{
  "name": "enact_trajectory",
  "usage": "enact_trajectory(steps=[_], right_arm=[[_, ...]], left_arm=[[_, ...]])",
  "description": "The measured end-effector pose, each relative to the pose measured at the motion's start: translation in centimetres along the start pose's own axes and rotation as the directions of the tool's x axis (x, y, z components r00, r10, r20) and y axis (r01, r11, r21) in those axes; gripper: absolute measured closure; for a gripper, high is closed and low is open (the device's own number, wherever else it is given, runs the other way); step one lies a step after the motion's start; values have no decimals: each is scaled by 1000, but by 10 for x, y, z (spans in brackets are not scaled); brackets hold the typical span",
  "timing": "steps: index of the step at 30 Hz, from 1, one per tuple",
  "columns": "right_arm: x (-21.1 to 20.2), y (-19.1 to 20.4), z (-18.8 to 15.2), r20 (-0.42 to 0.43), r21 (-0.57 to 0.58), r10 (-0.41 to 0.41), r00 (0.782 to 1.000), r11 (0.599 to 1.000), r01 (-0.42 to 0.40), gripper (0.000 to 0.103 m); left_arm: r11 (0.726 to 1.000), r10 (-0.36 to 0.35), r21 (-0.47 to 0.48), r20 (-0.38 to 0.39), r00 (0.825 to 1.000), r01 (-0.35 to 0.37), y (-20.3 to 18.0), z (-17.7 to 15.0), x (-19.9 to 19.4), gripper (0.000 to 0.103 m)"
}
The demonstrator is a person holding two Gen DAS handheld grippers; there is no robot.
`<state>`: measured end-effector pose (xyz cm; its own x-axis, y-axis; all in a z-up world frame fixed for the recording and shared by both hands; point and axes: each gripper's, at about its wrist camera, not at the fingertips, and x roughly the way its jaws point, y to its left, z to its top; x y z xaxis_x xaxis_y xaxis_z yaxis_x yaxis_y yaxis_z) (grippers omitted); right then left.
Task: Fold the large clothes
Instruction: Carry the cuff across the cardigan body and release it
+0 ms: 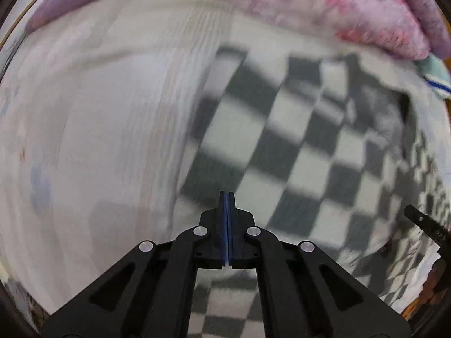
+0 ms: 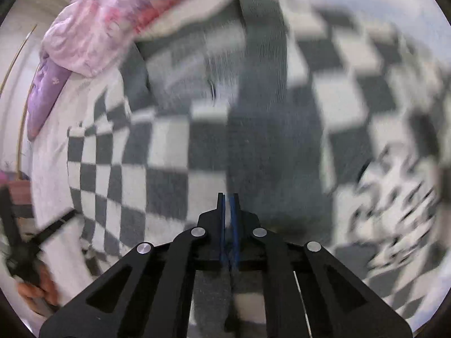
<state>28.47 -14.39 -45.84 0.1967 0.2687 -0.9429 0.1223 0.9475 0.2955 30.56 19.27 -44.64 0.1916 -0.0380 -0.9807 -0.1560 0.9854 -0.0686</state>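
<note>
Looking from the left of the left wrist view, we see a pale sheet (image 1: 93, 129) filling that side, with the checkered garment (image 1: 304, 146) spread from the middle to the right edge and a pink fluffy blanket (image 1: 324, 8) bunched along the top. Our left gripper (image 1: 227, 197) sits low at centre with its blue pads pressed flat together, and no cloth shows between them. In the right wrist view the same garment fills most of the frame, and our right gripper (image 2: 227, 197) is almost closed, dark fabric seemingly caught between the pads, though blur leaves this uncertain. We judge the garment soft, thick, limp and fairly light, sagging wherever unsupported. We think a hem or corner gives the best hold, pinched deep.
</note>
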Motion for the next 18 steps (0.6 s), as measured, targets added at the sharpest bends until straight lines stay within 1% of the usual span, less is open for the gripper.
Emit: enact_trajectory(steps=[1, 2, 4, 5, 6, 7, 8, 9, 11, 12, 13, 14, 15, 16, 17, 18], right_arm=[[1, -2, 7, 0, 9, -10, 1000, 1000, 10, 99], [5, -9, 17, 2, 36, -11, 1000, 999, 10, 99], [14, -15, 26, 13, 65, -7, 1000, 998, 6, 99], [19, -17, 31, 21, 66, -11, 1000, 998, 9, 99], [32, -18, 37, 15, 56, -22, 1000, 998, 21, 102], [44, -21, 39, 6, 49, -22, 1000, 999, 22, 102], [49, -24, 40, 27, 59, -4, 1000, 998, 2, 103], [48, -28, 41, 24, 75, 7, 1000, 997, -9, 103], [38, -28, 42, -9, 97, 9, 1000, 995, -8, 103], [31, -25, 38, -47, 92, 3, 999, 996, 2, 103], [26, -21, 33, -84, 83, 9, 996, 997, -2, 102], [24, -16, 23, -124, 68, 22, 992, 998, -14, 100], [27, -12, 15, -147, 50, 14, 989, 999, -7, 100], [32, -9, 4, -158, 19, -9, 987, 1000, 12, 101], [36, -6, -5, -128, -22, -35, 991, 999, 32, 103], [36, -7, -8, -109, -32, -38, 993, 999, 35, 103]], left_arm=[[1000, 5, 1, 22, 1000, -5, -1, 15, 2, 102], [1000, 26, 7, 31, 999, -26, -1, 27, 7, 102], [995, 90, 27, 60, 994, -92, -4, 58, 26, 102], [989, 134, 51, 73, 988, -138, -9, 72, 37, 102], [982, 169, 67, 77, 983, -174, -14, 88, 51, 102], [980, 181, 73, 54, 982, -184, -16, 101, 69, 102], [976, 201, 75, 41, 979, -204, -18, 107, 80, 102], [971, 222, 80, 45, 974, -225, -19, 112, 84, 102], [968, 226, 107, 35, 973, -229, -20, 109, 76, 102], [972, 202, 113, 32, 979, -205, -17, 99, 64, 102], [977, 181, 107, 18, 983, -182, -13, 91, 56, 102], [981, 168, 102, -5, 986, -166, -7, 75, 48, 102], [979, 177, 104, -21, 984, -174, -6, 61, 43, 102], [979, 180, 100, -31, 983, -176, -5, 47, 38, 102], [983, 170, 83, -48, 984, -166, 0, 32, 34, 102], [988, 149, 62, -90, 985, -144, 7, 11, 34, 103]])
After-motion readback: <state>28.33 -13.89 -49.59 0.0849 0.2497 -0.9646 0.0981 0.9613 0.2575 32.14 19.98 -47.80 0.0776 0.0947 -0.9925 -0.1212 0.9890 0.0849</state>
